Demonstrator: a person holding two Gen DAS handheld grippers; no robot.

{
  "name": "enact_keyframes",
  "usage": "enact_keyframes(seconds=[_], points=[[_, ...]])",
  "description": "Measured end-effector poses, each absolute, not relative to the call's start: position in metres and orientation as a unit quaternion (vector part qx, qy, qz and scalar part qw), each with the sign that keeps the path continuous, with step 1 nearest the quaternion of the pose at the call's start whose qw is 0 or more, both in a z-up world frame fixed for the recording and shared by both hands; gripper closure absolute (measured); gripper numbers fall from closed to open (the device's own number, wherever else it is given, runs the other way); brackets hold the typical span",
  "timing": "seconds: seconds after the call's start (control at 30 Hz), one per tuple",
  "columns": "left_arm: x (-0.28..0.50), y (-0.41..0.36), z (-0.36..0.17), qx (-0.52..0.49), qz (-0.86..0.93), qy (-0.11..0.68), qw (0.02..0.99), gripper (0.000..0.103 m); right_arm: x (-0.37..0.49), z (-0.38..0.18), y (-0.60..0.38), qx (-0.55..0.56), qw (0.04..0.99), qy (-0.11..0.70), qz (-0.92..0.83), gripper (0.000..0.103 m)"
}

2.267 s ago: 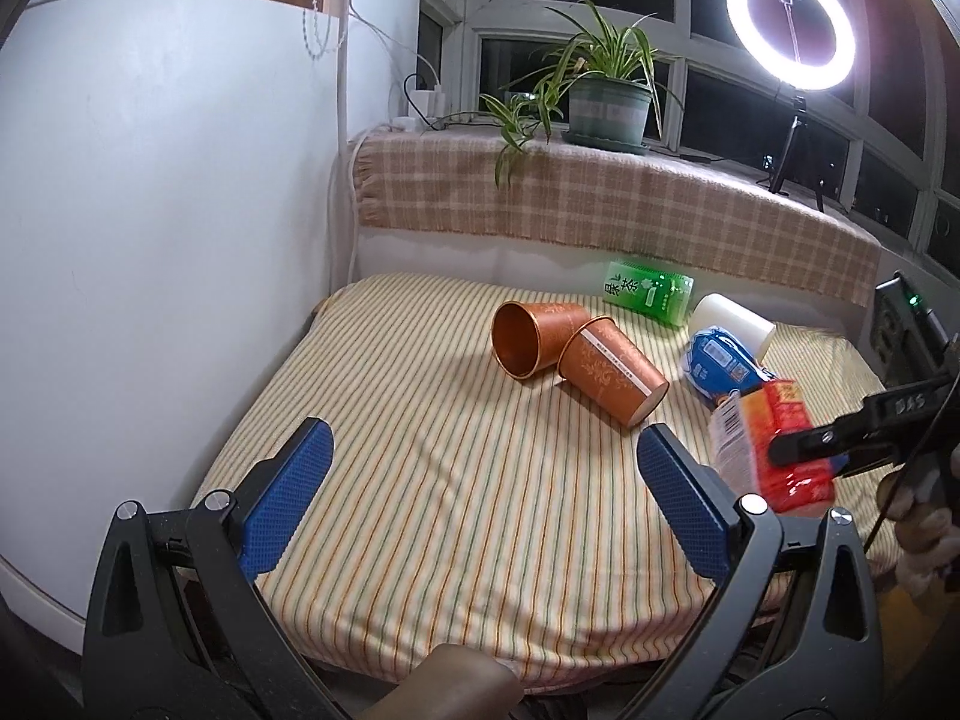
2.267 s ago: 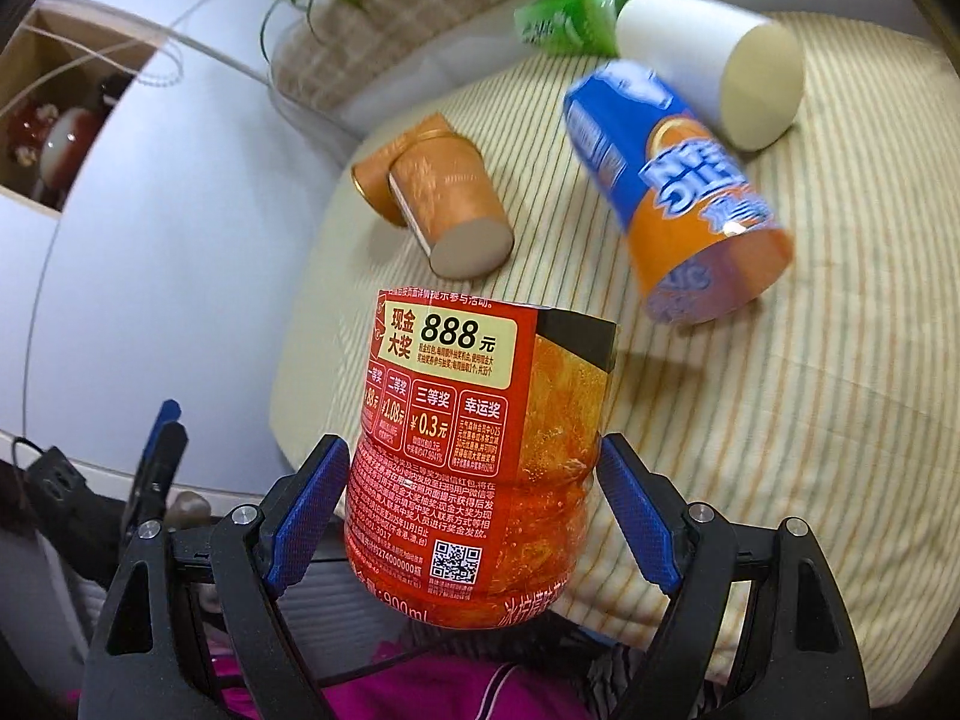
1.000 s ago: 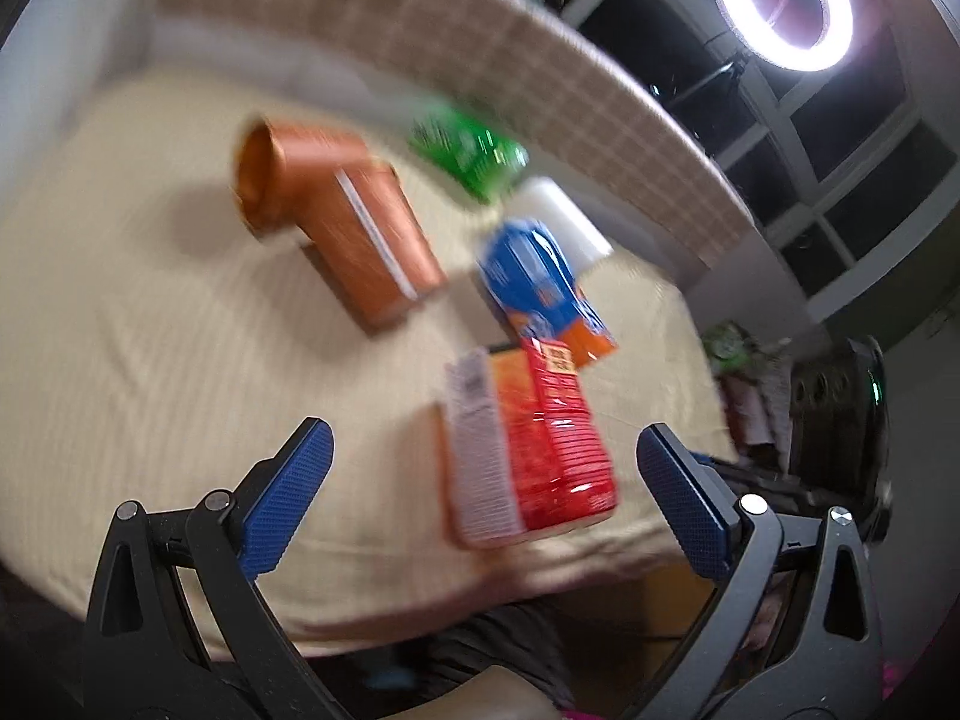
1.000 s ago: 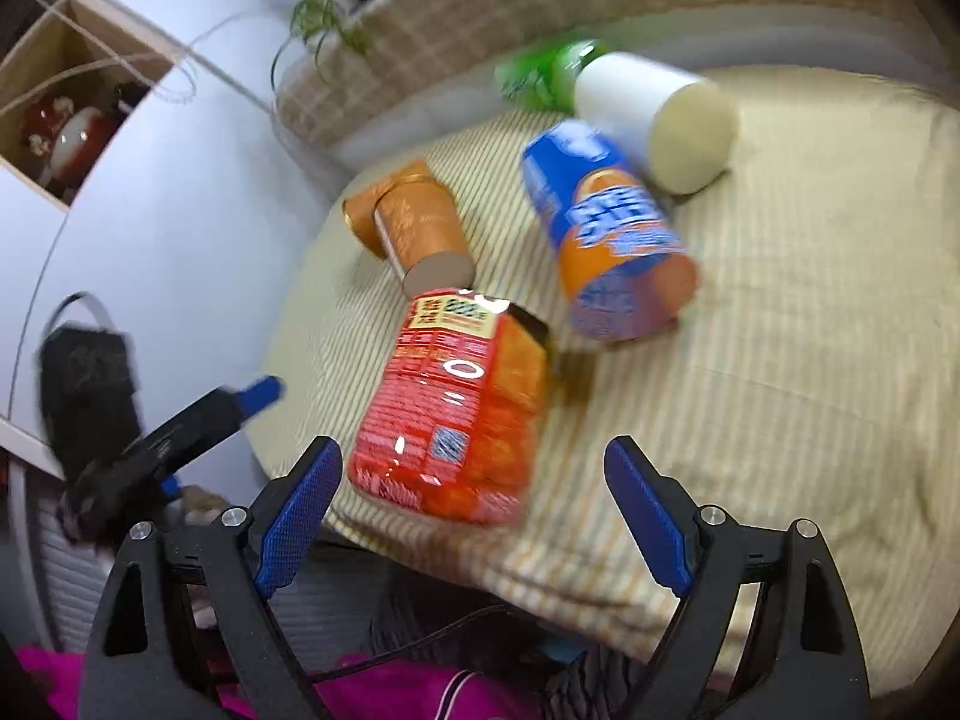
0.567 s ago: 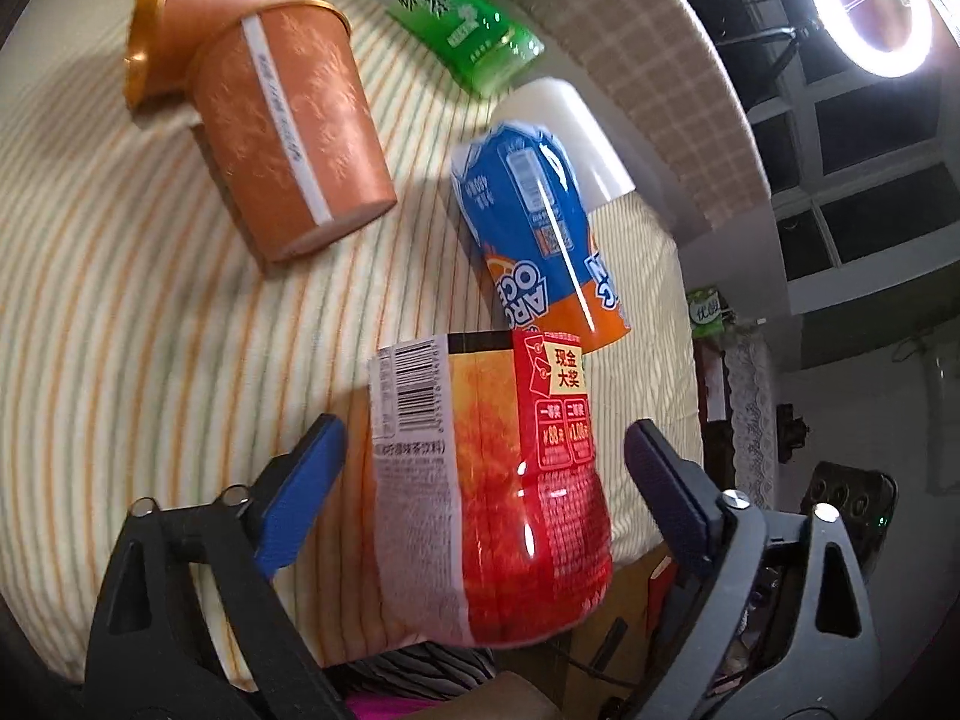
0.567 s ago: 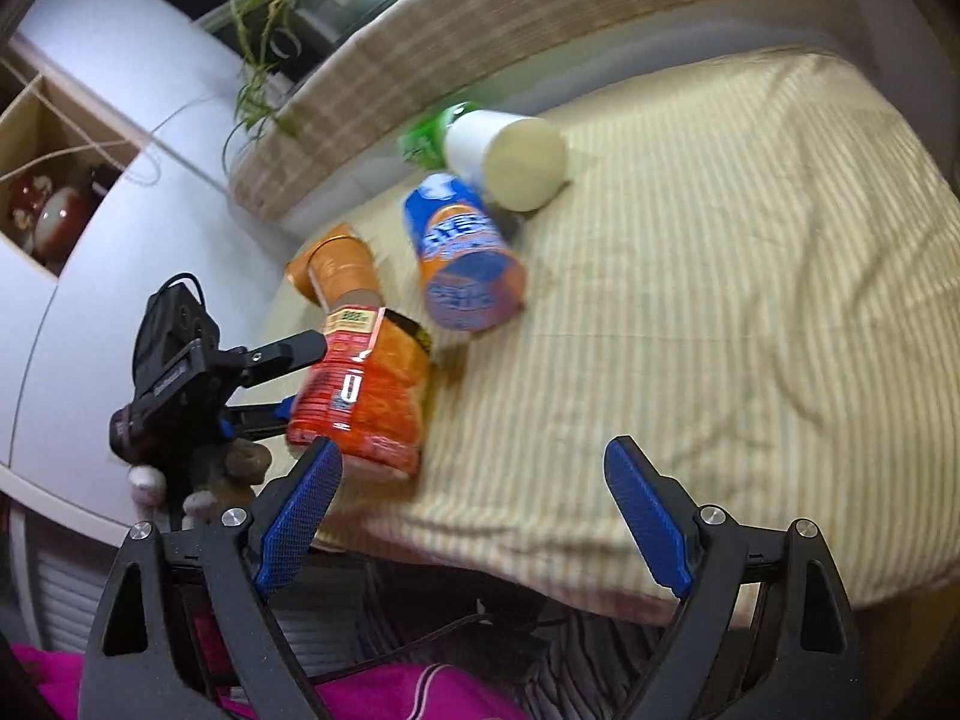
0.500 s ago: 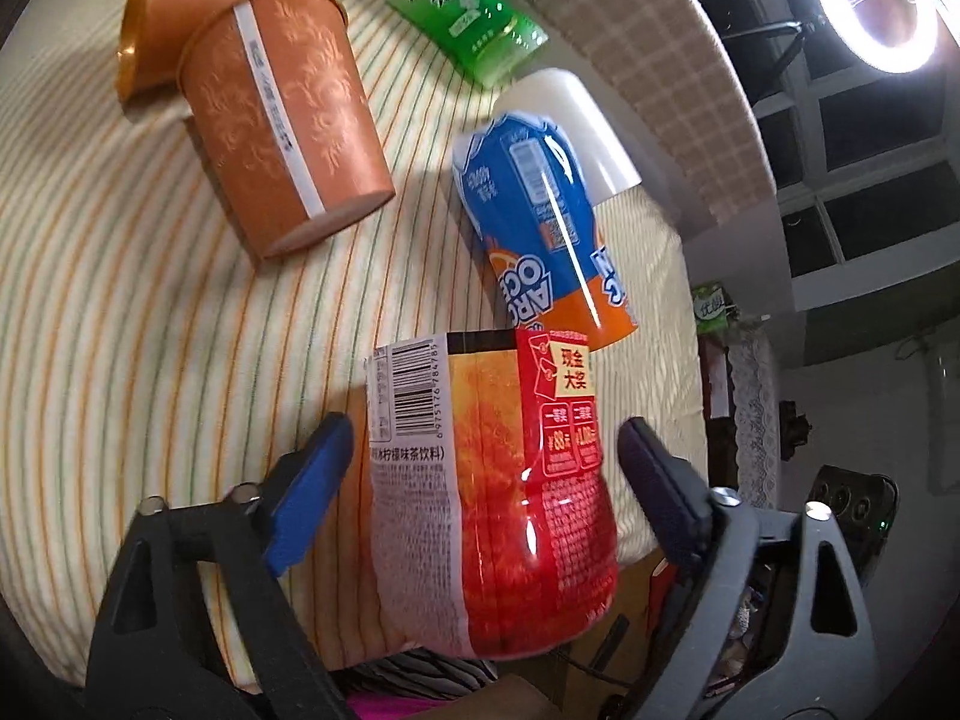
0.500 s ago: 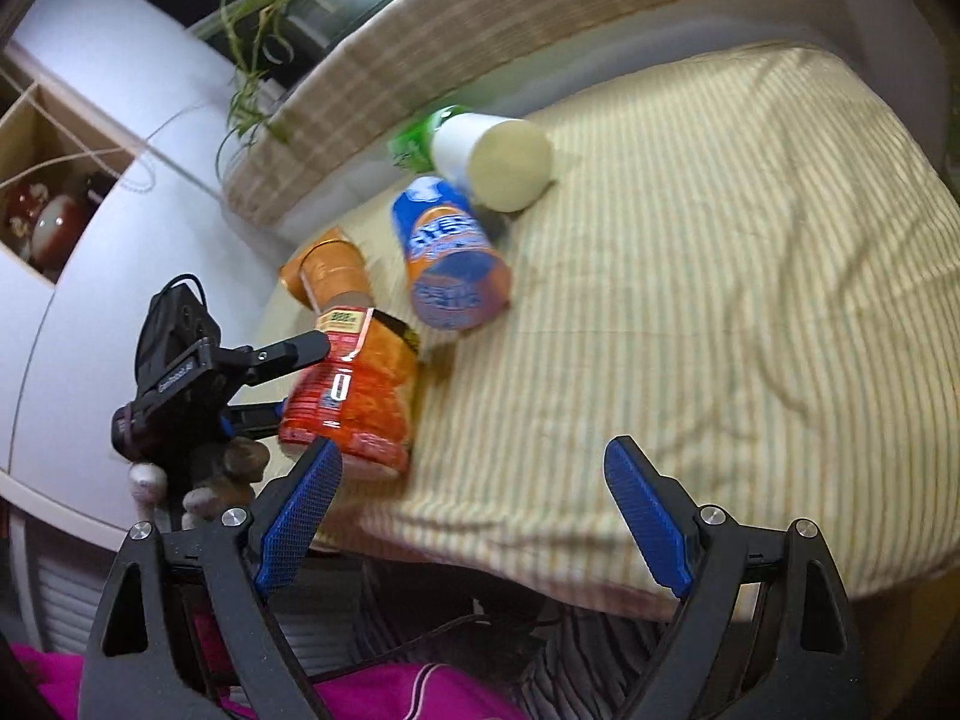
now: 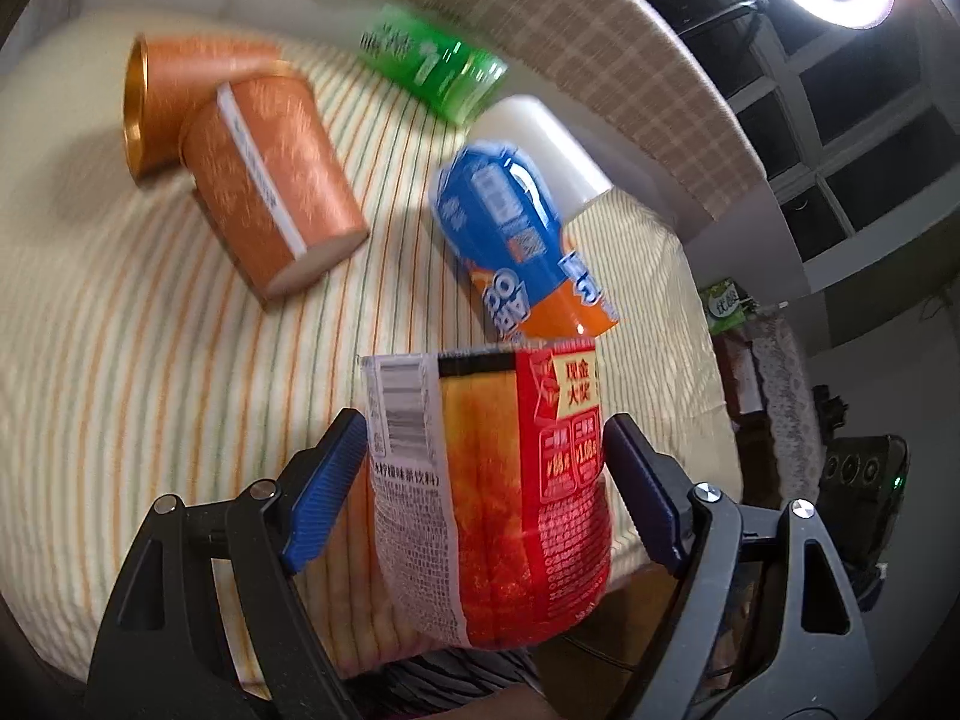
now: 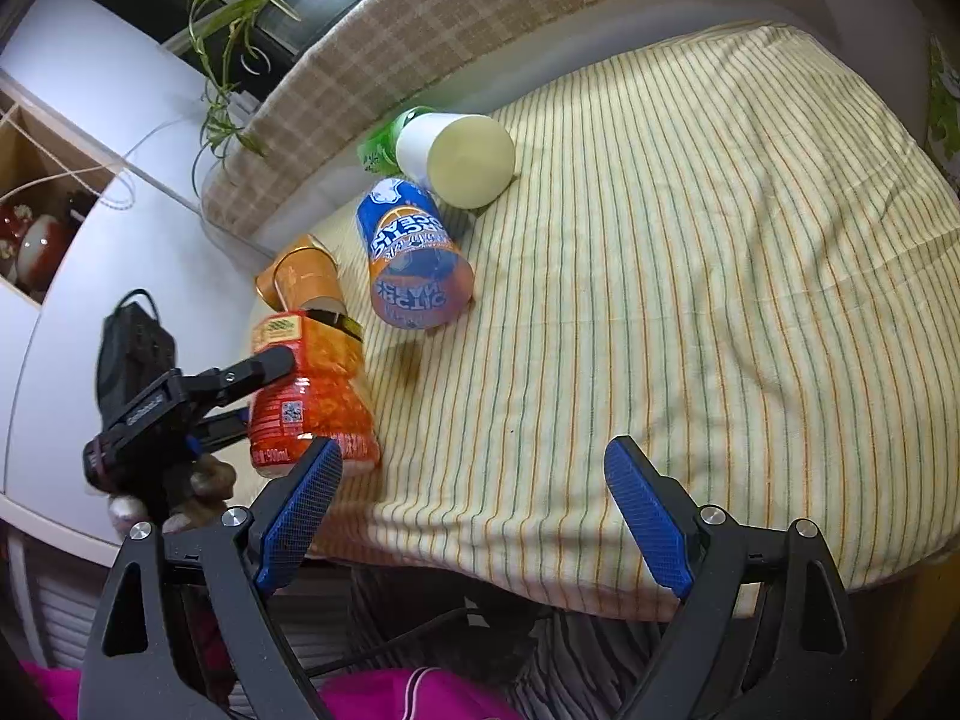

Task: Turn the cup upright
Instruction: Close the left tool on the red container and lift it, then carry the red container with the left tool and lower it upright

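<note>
Left wrist view shows the red and orange plastic cup with the printed label (image 9: 498, 480) sitting between the two blue pads of the left gripper (image 9: 483, 483). The cup stands at the near edge of the striped yellow cloth (image 9: 150, 360) on the table. Both pads look pressed right against its sides, so I think the gripper is pinching it to hold it steady, though a thin gap is hard to rule out. I cannot tell for sure which end of the cup is up.

Behind it other cups lie on their sides: two brown paper cups (image 9: 270, 180) touching each other, a blue and orange cup (image 9: 516, 252), a white cup (image 9: 540, 138) and a green one (image 9: 432, 66). They probably need standing up too.

Over on the right wrist view, the right gripper (image 10: 474, 510) hangs above the cloth edge with its fingers (image 10: 642, 510) spread wide. It holds nothing and touches nothing.
</note>
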State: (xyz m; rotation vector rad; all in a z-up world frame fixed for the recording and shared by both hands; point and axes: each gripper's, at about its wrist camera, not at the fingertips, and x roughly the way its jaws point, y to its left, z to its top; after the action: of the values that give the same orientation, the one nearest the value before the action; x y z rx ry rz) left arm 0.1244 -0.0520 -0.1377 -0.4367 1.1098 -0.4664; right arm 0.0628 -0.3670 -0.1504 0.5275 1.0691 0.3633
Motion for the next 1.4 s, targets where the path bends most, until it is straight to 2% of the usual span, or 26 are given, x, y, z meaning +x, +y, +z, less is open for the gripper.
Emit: enact_keyframes(seconds=[0.33,0.77,1.13,1.4], points=[[0.106,-0.069,-0.113,-0.078,-0.175,0.429,0.883,0.023,0.064,-0.153,-0.365,0.247,0.81,0.504,0.17,0.014],[0.09,-0.097,-0.122,0.012,-0.182,0.409,0.894,0.023,0.063,-0.153,-0.37,0.25,0.811,0.503,0.163,0.014],[0.081,-0.111,-0.124,0.038,-0.192,0.397,0.897,0.023,0.056,-0.142,-0.37,0.224,0.831,0.487,0.148,0.014],[0.082,-0.111,-0.124,0.02,-0.21,0.403,0.891,0.022,0.047,-0.127,-0.363,0.168,0.869,0.451,0.117,0.014]])
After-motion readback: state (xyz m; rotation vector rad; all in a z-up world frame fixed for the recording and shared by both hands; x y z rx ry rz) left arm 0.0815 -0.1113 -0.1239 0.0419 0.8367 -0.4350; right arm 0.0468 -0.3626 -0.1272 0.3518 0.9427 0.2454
